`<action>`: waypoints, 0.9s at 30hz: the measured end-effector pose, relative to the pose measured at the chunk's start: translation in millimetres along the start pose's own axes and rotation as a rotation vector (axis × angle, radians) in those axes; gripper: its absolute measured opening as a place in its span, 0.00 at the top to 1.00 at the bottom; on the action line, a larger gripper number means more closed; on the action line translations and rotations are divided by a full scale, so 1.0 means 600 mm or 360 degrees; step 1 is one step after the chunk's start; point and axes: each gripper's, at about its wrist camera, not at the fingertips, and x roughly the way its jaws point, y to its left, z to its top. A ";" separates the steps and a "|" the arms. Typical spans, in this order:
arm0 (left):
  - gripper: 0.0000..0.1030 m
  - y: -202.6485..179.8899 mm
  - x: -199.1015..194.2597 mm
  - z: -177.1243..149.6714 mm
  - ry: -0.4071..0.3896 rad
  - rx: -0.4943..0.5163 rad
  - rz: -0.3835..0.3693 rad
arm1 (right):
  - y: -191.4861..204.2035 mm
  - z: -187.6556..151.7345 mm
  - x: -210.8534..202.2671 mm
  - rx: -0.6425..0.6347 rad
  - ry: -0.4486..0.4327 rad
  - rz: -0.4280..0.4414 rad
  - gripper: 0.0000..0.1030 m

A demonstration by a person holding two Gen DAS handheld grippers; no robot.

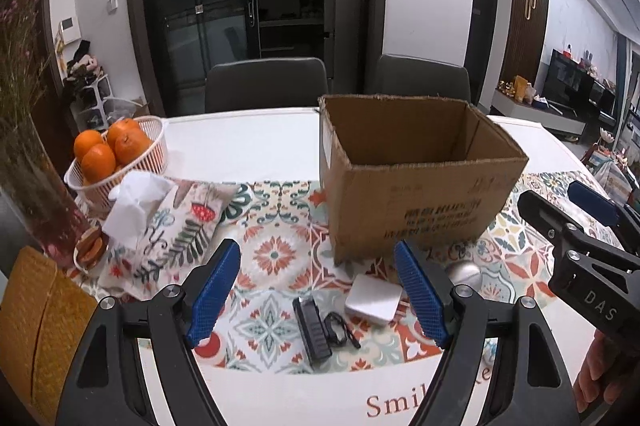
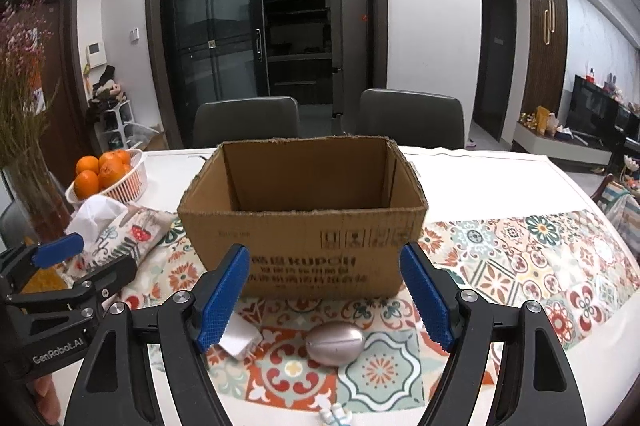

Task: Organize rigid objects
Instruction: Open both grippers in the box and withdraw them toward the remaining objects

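Note:
An open cardboard box [image 1: 420, 185] stands on the patterned table runner; it also shows in the right wrist view [image 2: 304, 226] and looks empty. My left gripper [image 1: 320, 296] is open above a black adapter with its cord [image 1: 312, 330] and a flat white square box [image 1: 372, 300]. A silver egg-shaped object [image 2: 335, 344] lies in front of the box, between the fingers of my open right gripper [image 2: 325, 300]. The white box's corner [image 2: 240, 340] shows by the right gripper's left finger. The right gripper also shows in the left wrist view [image 1: 576, 222].
A white basket of oranges [image 1: 116, 161] and a fabric tissue pouch [image 1: 168, 226] sit at the left, with a vase of dried flowers [image 1: 28, 161]. Two grey chairs [image 1: 268, 85] stand behind the table. A small white toy [image 2: 334, 416] lies at the near edge.

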 end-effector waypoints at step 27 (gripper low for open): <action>0.15 -0.027 -0.019 -0.154 -0.0010 -0.0064 0.0067 | -0.023 -0.163 -0.067 0.0131 0.0040 -0.0080 0.24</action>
